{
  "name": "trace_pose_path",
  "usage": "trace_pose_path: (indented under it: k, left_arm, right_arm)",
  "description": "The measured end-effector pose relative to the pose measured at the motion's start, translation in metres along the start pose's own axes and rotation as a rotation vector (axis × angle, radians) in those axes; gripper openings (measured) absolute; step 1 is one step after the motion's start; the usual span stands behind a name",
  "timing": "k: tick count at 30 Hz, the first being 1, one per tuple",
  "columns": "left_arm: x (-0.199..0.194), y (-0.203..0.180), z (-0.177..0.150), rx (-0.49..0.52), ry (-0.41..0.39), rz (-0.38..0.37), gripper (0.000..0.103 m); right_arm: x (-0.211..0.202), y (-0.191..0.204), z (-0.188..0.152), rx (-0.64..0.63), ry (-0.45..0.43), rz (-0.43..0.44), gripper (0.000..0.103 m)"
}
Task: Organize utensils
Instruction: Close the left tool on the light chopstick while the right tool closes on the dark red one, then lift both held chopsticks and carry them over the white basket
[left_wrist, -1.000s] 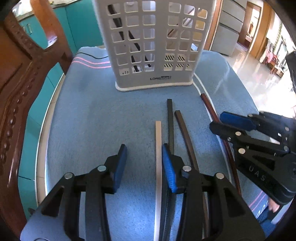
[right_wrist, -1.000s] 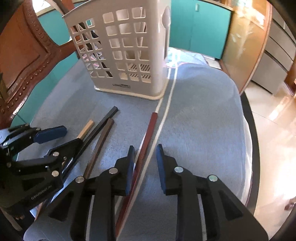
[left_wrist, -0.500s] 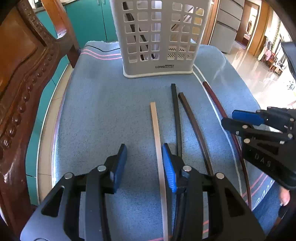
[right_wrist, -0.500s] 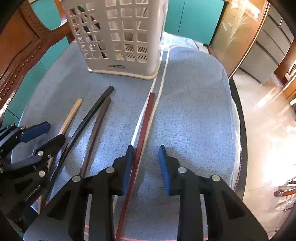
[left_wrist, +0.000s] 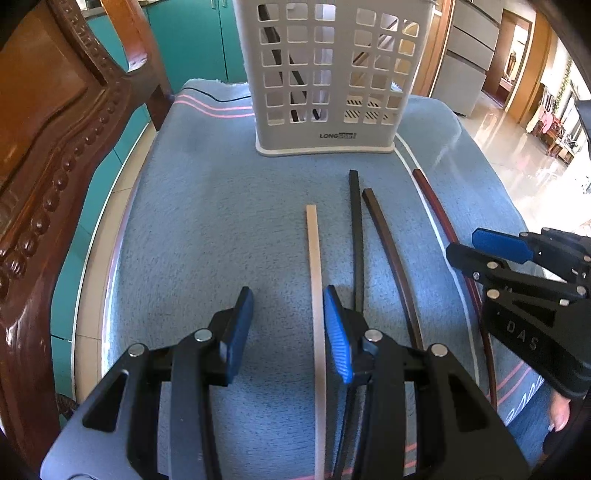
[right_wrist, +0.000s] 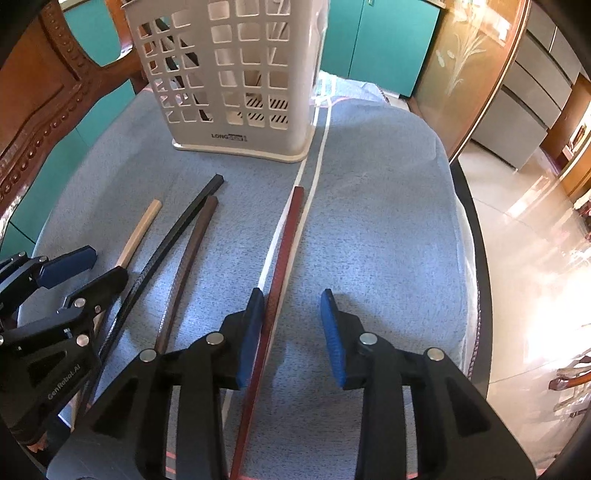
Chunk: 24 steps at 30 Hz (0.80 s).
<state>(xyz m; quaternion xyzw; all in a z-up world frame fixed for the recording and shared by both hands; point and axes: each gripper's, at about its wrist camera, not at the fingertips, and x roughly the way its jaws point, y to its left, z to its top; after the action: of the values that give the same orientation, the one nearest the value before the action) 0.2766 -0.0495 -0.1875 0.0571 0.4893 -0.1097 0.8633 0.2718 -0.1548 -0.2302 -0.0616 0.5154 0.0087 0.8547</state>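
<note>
Four chopsticks lie loose on the blue cloth (left_wrist: 207, 229), running lengthwise toward the white slotted holder (left_wrist: 332, 74), which stands upright at the top centre of both views. At least two dark sticks already stand inside it, seen through the slots.

Left wrist view: the left gripper (left_wrist: 288, 332) fills the bottom centre, jaws apart and holding nothing. The pale chopstick (left_wrist: 314, 258) passes between its fingers, close against the right-hand pad. The black chopstick (left_wrist: 356, 236) and the brown chopstick (left_wrist: 388, 243) lie just right of it, side by side.

Right wrist view: the right gripper (right_wrist: 293, 332) sits at bottom centre, jaws likewise apart and empty. The red chopstick (right_wrist: 284, 254) runs up the middle of the frame beside a white stripe in the cloth, hard against the left-hand pad.

Judgement — the step in hand is the approach to pick-up; each gripper is lined up over one stick, none yet grasped. The next move calls for centring each stick between the pads, lowering to the cloth and closing on the thin shaft — then tilting it upright and lowering it into the holder's open top. The sticks are slim and lie flat, so a shallow closure may slip.
</note>
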Motion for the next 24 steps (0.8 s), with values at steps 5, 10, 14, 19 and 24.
trace_pose_path:
  k: [5, 10, 14, 19, 24]
  left_arm:
    - [-0.001, -0.005, 0.002, 0.001, 0.004, -0.007, 0.02]
    - [-0.001, -0.008, 0.01, -0.048, 0.016, -0.011, 0.007]
    - [-0.025, -0.008, 0.016, -0.063, -0.027, -0.002, 0.007]
    - [-0.073, -0.013, 0.025, -0.046, -0.126, 0.01, 0.007]
    - [-0.112, -0.023, 0.03, -0.021, -0.212, 0.02, 0.007]
  right_arm:
    - [-0.004, 0.008, -0.006, -0.023, -0.011, 0.043, 0.008]
    - [-0.011, 0.007, -0.011, -0.028, -0.039, 0.081, 0.006]
    - [-0.034, -0.001, -0.013, -0.021, -0.093, 0.109, 0.006]
    - [-0.071, -0.014, -0.008, -0.024, -0.173, 0.124, 0.006]
    - [-0.105, -0.022, -0.008, -0.025, -0.244, 0.136, 0.006]
